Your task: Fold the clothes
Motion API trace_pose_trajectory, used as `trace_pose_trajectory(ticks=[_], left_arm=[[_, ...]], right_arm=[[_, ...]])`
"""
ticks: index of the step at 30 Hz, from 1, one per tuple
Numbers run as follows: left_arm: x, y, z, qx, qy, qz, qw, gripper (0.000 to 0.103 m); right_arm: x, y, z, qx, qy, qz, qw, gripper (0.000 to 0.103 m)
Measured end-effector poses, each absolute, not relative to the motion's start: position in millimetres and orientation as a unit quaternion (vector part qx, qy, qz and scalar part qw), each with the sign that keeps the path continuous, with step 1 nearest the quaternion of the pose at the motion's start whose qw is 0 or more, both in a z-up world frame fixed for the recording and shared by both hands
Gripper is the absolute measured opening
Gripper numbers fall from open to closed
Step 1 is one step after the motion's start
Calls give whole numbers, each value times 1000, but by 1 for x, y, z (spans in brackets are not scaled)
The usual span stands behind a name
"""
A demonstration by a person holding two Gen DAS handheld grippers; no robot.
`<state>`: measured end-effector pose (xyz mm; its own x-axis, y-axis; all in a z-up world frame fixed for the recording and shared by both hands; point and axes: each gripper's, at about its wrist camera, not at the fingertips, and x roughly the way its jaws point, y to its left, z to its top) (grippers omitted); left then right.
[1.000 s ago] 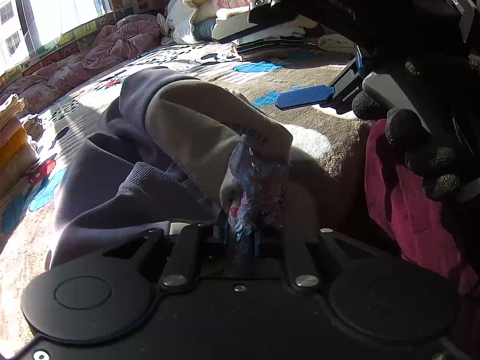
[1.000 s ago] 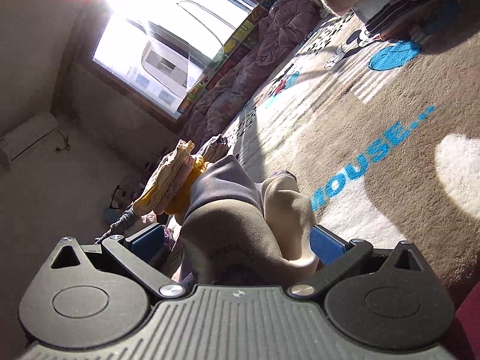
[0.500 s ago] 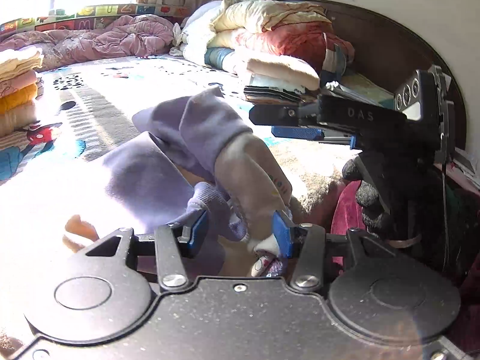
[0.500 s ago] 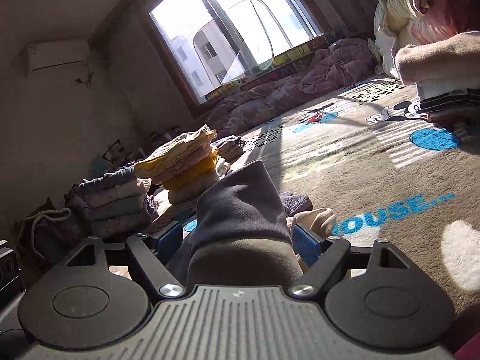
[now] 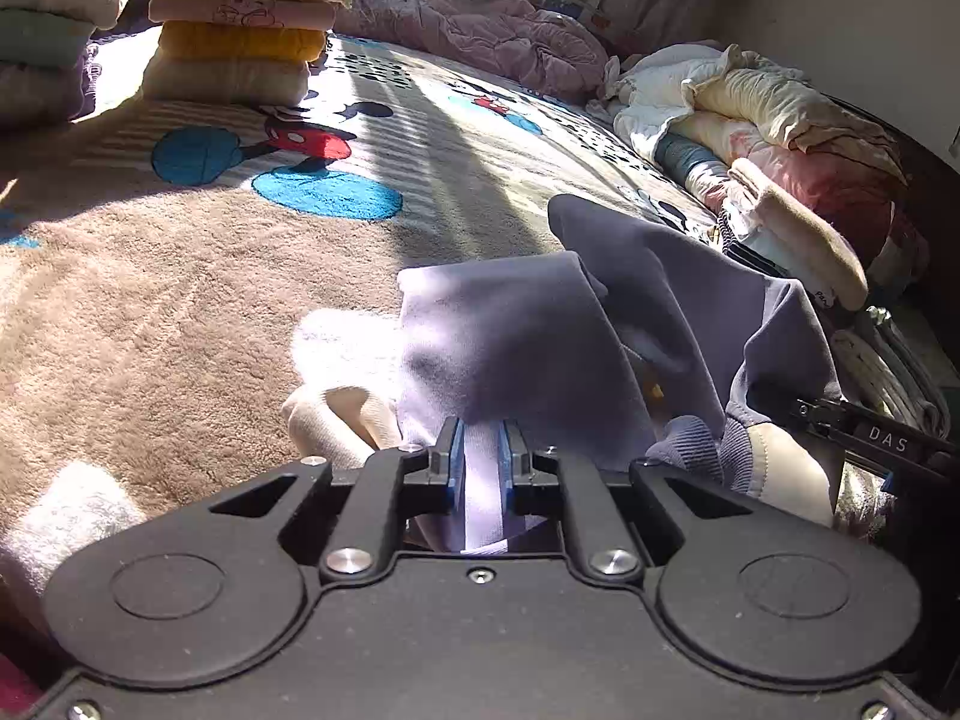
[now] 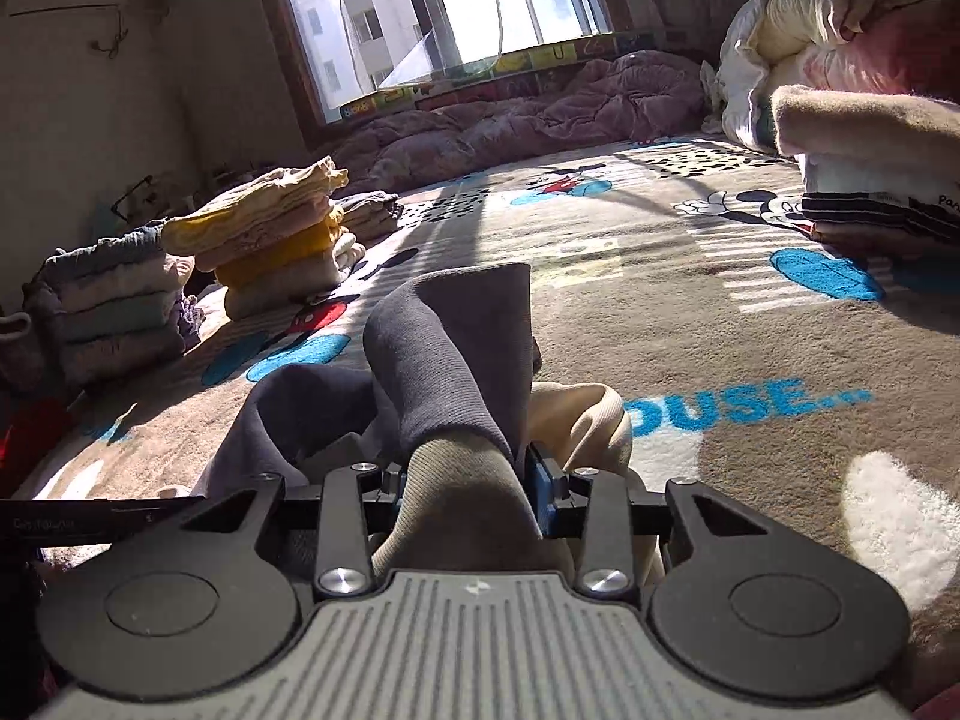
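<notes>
Left wrist view shows the grey-purple sweatshirt point(image 5: 558, 336) bunched in front of the camera, at the middle of the picture, hanging over the brown Mickey Mouse carpet point(image 5: 150, 300). A pale fold of it is pinched between the narrow blue pads of the left gripper point(image 5: 480, 468). One ribbed cuff point(image 5: 696, 450) hangs at 4 o'clock from this grip, beside the cream part point(image 5: 780, 468) of the garment, and more cream cloth touches the carpet at 8 o'clock.

In the right wrist view the right gripper point(image 6: 468, 480) is clamped on a thick roll of the same sweatshirt point(image 6: 456, 348), grey above and beige near the pads, which stands up toward 12 o'clock. I judge that the garment is only gathered, not yet spread.

To do this step well, both grips should pull apart until the held edge is straight, then lower the cloth so it lies flat on the free carpet before any fold. The thick fleece may slip or twist, so the tension should be even on both sides.

Further out, a stack of folded clothes point(image 5: 234, 30) stands at 11 o'clock in the left view, a pile of bedding point(image 5: 768, 138) at 2 o'clock, and a purple quilt point(image 6: 528, 114) lies under the window point(image 6: 432, 18).
</notes>
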<state>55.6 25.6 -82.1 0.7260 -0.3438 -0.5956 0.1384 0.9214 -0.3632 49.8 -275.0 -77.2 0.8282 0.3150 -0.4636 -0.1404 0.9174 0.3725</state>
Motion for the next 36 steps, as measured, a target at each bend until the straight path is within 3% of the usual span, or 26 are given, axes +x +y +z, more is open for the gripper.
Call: trace_pose_trajectory(ticks=[2,7,9,10,11,12,15,19,21,28,29,32,33,36], left_arm=[[53,29,-85,-157,360,-150,908,2],[44,37,-78,-177,358,-197,895,4],[40,40,-75,-185,356,-216,890,16],[40,42,-73,-192,353,-218,889,33],[39,43,-71,-200,349,-218,889,42],[39,45,-70,-207,345,-219,889,42],[32,41,-54,-201,302,-245,899,43],[24,20,-43,-139,271,-289,908,53],[22,3,-48,-92,275,-300,909,57],[24,-36,-72,26,309,-292,905,56],[24,-37,-74,32,310,-291,904,47],[24,-40,-73,48,307,-289,906,16],[24,-39,-71,47,300,-287,908,12],[24,-35,-60,32,273,-273,922,8]], right_arm=[[45,-308,-86,234,274,85,929,32],[31,-352,-105,301,290,15,909,32],[27,-355,-103,305,283,1,909,48],[26,-357,-102,311,275,1,909,55],[25,-359,-100,318,268,2,910,71],[24,-360,-98,322,263,3,910,83],[25,-356,-89,299,253,10,920,84],[32,-354,-88,292,261,18,920,84],[35,-353,-89,293,266,22,918,84],[42,-359,-96,324,275,35,904,84],[43,-360,-97,334,276,45,900,82],[46,-360,-101,353,280,72,890,53],[47,-359,-101,354,280,77,889,40],[46,-359,-96,359,266,88,890,27]])
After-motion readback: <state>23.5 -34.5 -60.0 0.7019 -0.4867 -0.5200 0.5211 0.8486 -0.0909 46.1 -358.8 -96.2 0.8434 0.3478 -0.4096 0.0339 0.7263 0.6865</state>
